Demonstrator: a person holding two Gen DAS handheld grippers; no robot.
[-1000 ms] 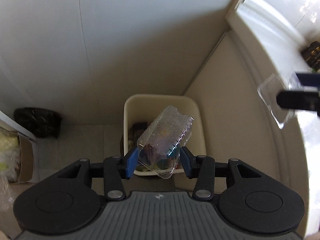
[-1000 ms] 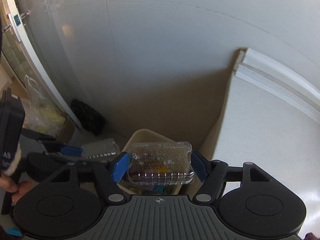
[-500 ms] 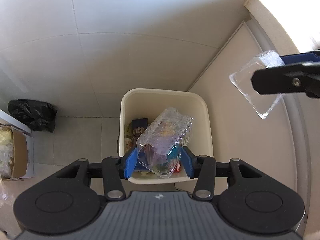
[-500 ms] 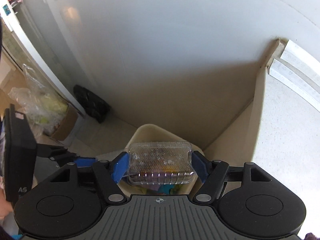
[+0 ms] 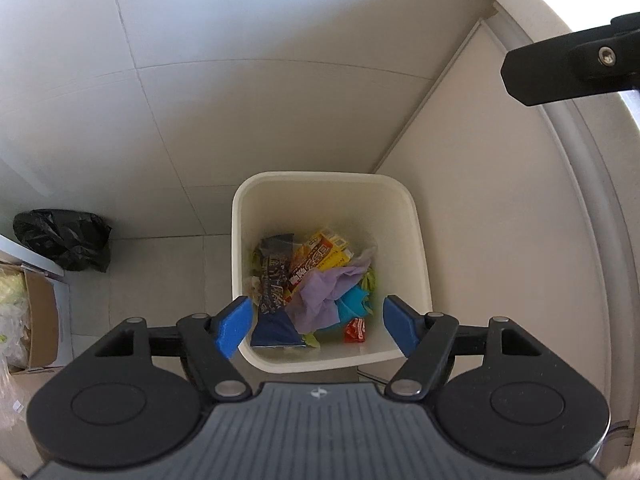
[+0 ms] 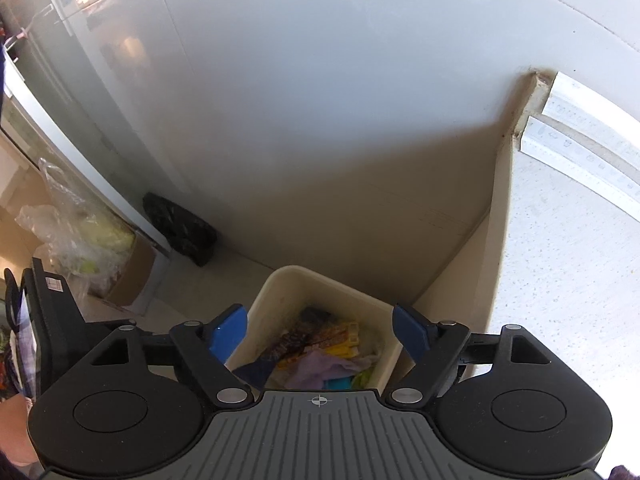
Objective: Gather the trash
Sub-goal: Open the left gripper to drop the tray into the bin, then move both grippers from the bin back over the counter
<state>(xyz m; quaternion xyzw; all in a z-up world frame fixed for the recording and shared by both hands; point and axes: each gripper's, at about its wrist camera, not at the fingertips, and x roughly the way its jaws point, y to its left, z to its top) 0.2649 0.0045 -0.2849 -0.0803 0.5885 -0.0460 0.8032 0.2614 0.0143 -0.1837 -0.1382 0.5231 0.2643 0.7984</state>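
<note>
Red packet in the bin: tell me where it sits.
In the left wrist view, the small red packet lies on the bin floor near the front right, just right of the blue wrapper and below the purple tissue.

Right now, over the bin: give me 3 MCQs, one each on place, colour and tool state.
1. Where does the black bag lie?
A. in the bin
B. on the floor by the wall, left of the bin
C. on the counter

2. What colour is the crumpled sheet among the trash in the bin?
A. lilac
B. black
C. orange

3. How does the left tool stand?
A. clamped on a wrapper
B. shut, empty
C. open, nothing between its pads

Key: 1 B, the bag sits on the floor tiles apart from the bin. 2 A, pale purple beside the yellow box. 3 C, its jaws have just been opening and only the bin's contents show between the blue pads.
</note>
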